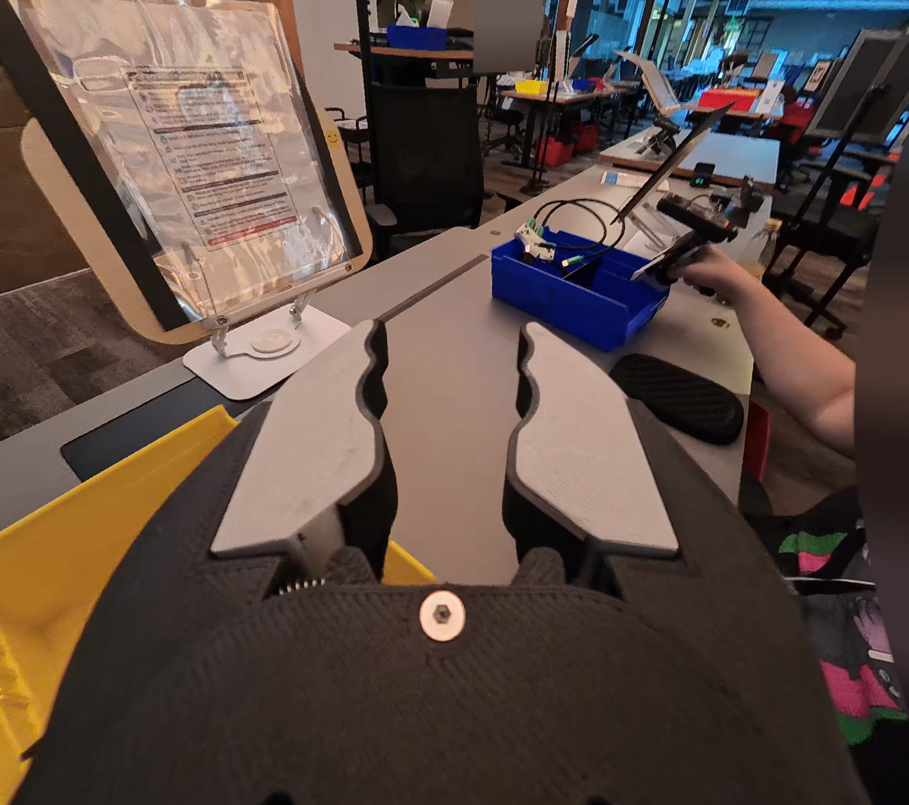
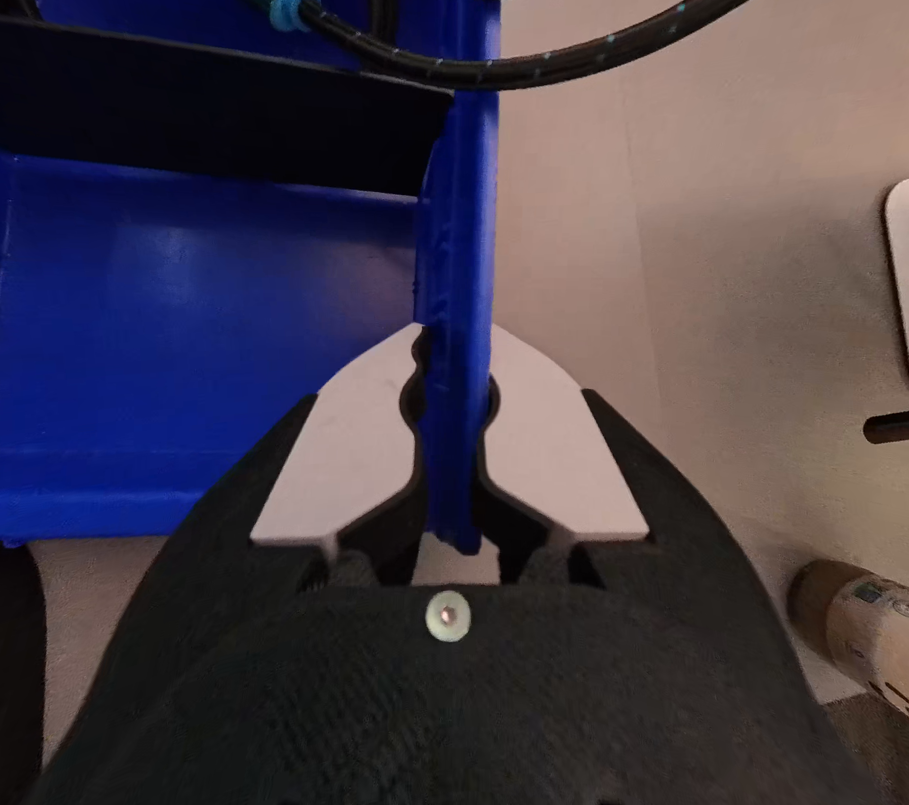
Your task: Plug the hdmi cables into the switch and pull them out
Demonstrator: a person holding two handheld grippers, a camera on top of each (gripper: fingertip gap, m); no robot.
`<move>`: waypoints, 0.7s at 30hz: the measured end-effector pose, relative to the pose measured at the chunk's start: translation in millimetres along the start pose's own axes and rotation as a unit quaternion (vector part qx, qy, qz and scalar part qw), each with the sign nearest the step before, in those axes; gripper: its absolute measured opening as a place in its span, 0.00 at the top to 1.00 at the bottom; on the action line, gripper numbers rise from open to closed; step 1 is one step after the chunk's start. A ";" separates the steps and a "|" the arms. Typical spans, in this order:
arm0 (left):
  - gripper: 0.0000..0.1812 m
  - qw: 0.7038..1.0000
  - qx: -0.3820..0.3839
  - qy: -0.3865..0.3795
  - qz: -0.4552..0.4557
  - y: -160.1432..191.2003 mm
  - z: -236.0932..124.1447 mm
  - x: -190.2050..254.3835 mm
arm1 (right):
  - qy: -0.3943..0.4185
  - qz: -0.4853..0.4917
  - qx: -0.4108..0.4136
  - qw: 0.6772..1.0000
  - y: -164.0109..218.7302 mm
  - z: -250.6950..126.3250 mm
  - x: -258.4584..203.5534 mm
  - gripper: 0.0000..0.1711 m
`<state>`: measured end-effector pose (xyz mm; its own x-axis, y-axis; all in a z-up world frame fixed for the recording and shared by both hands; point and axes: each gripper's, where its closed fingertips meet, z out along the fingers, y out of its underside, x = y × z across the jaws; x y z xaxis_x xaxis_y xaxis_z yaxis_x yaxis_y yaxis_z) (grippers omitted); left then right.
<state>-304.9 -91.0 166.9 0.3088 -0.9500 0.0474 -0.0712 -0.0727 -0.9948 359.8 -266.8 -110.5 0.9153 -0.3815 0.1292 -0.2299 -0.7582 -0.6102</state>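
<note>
Open-plan workshop-office: rows of desks (image 1: 565, 93) at 1 o'clock, parts bins (image 1: 531, 86), office chair (image 1: 425, 152) at 12.

Glossy blue plastic bin (image 2: 196, 339)

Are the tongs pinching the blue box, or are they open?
Pinching. In the right wrist view the right tongs are shut on the side wall of the blue box, one finger on each side. The left tongs are open, holding nothing.

Left far, right close; shared bin (image 1: 565, 304).
</note>
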 end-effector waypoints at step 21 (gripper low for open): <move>0.71 0.998 0.028 0.057 -0.001 -9.5 14.0 8.2 | 0.221 0.050 0.319 0.920 -53.0 -54.2 12.1 0.61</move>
<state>-288.4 -93.9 175.5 0.1992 -0.9784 0.0554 -0.0171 -0.0600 -0.9981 365.1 -259.9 -34.2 0.6442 -0.7171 0.2660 0.0638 -0.2963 -0.9530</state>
